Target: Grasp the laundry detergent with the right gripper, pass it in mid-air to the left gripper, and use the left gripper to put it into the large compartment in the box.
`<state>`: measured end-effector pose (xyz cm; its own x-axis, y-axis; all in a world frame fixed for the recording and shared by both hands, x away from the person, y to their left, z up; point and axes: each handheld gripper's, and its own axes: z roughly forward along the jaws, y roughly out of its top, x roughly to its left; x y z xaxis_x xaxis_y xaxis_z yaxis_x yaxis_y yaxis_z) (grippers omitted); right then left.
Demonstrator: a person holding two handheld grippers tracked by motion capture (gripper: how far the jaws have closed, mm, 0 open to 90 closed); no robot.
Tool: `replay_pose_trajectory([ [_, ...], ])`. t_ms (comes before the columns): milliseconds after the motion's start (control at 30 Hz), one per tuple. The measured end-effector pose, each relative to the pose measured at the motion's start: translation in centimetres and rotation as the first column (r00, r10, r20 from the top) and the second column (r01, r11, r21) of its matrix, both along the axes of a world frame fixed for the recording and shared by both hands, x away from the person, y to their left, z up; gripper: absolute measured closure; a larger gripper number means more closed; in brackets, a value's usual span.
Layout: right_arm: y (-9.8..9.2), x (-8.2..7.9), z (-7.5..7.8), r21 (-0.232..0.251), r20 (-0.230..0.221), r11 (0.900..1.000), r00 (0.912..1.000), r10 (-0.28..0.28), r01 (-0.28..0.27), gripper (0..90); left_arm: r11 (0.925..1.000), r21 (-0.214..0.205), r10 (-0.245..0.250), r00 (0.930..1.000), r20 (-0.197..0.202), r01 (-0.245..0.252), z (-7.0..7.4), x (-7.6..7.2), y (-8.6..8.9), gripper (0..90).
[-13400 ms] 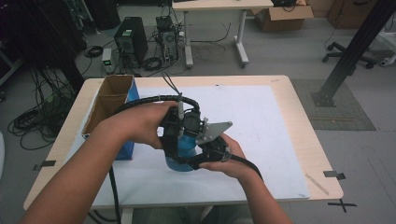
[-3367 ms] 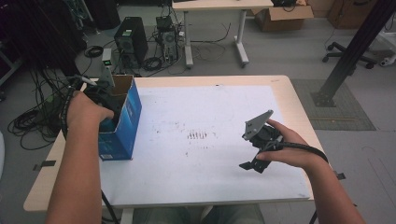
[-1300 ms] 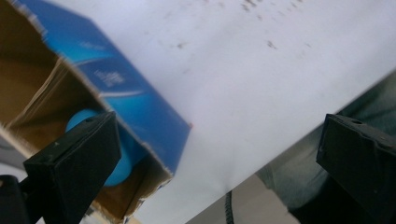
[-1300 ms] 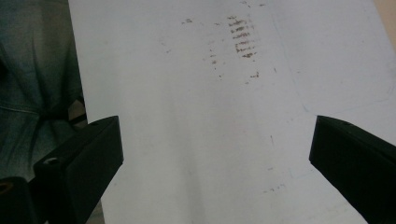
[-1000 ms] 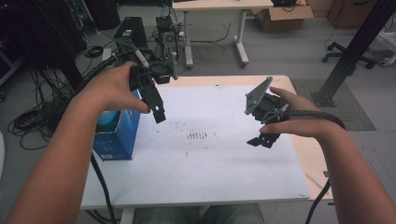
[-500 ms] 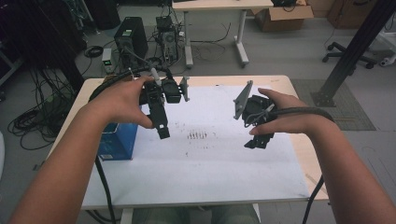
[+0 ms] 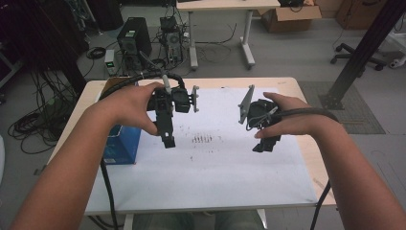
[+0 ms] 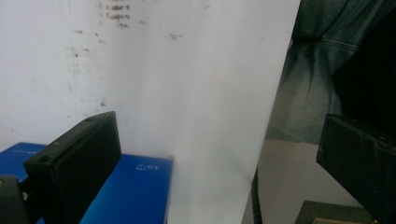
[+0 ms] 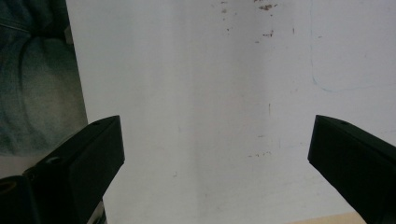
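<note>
Jaws of both grippers gape wide — nothing between them. Left gripper [image 7: 167, 139] hangs beside the blue cardboard box [image 7: 122, 148]; right gripper [image 7: 265, 143] well apart from it.

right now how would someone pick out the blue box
Look at the wooden table covered by a white sheet. At the sheet's left edge, beneath the person's left forearm, stands the blue box, the one brightly coloured thing on the table.
</note>
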<state>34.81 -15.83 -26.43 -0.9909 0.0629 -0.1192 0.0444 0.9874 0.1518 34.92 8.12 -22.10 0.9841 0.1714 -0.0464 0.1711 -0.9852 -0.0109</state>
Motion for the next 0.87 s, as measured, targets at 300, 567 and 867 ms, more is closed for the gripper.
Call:
replay_pose_trajectory([
  [300,-0.3,0.2,-0.9,-0.012,-0.010,0.9999,0.9999,-0.005,0.005,3.7,0.9999,0.014,-0.004,1.0000,-0.002,0.004,-0.2,0.2,-0.2,0.3],
  [567,-0.8,0.3,-0.7,0.002,-0.003,1.0000,1.0000,-0.008,0.008,3.7,0.9998,0.016,-0.008,1.0000,0.000,0.008,-0.2,0.2,-0.2,0.3],
  [867,-1.0,0.1,-0.6,0.001,0.001,0.9997,0.9997,-0.023,0.023,3.7,0.9998,0.011,-0.013,0.9999,0.002,0.013,-0.2,0.1,-0.3,0.2],
])
